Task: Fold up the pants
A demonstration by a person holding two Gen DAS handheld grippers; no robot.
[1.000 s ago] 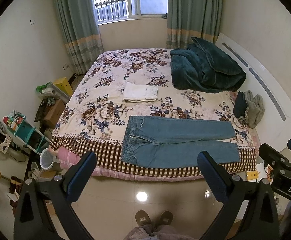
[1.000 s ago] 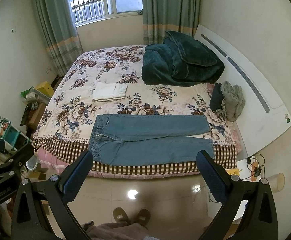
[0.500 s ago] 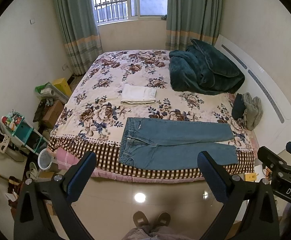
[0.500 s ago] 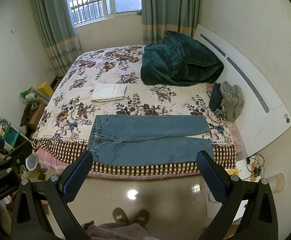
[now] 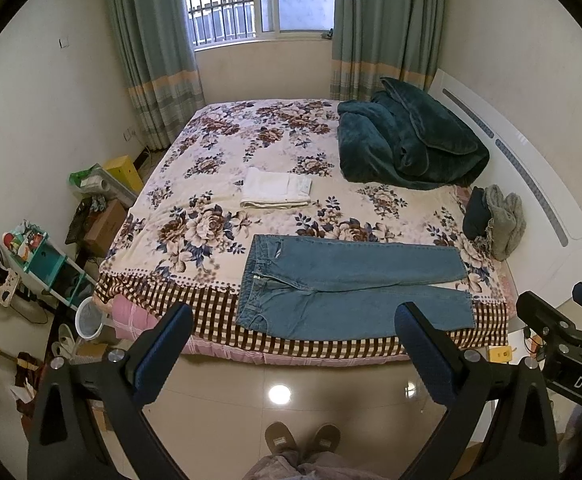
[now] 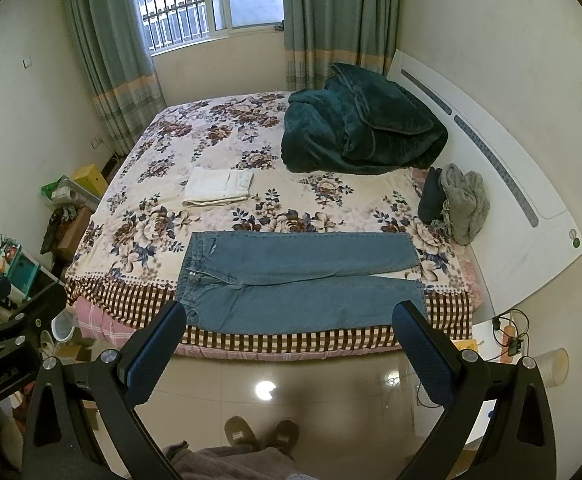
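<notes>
Blue jeans [image 5: 351, 284] lie flat along the near edge of the floral bed [image 5: 219, 216], waistband left, legs right. Bare tiled floor [image 5: 331, 384] separates them from both grippers, left gripper [image 5: 293, 350] and right gripper [image 6: 287, 346], each spread wide, holding nothing.

both grippers high over the floor [image 5: 227, 396], well back from the bed [image 5: 219, 216], nothing between them and its near edge. left gripper [image 5: 293, 344] and right gripper [image 6: 285, 342] have jaws spread wide, nothing between them. jeans [image 5: 351, 288] lie flat along the near edge, reachable from the front. open floral cover behind the jeans, up to the folded white cloth [image 5: 277, 188]. far right corner blocked by the heaped teal blanket [image 5: 407, 144]; grey and dark bundle [image 5: 495, 220] sits by the leg ends against the headboard [image 5: 531, 184]. left of the bed is cluttered: boxes [image 5: 105, 224], teal shelf [image 5: 45, 256], white bin [image 5: 89, 316].
</notes>
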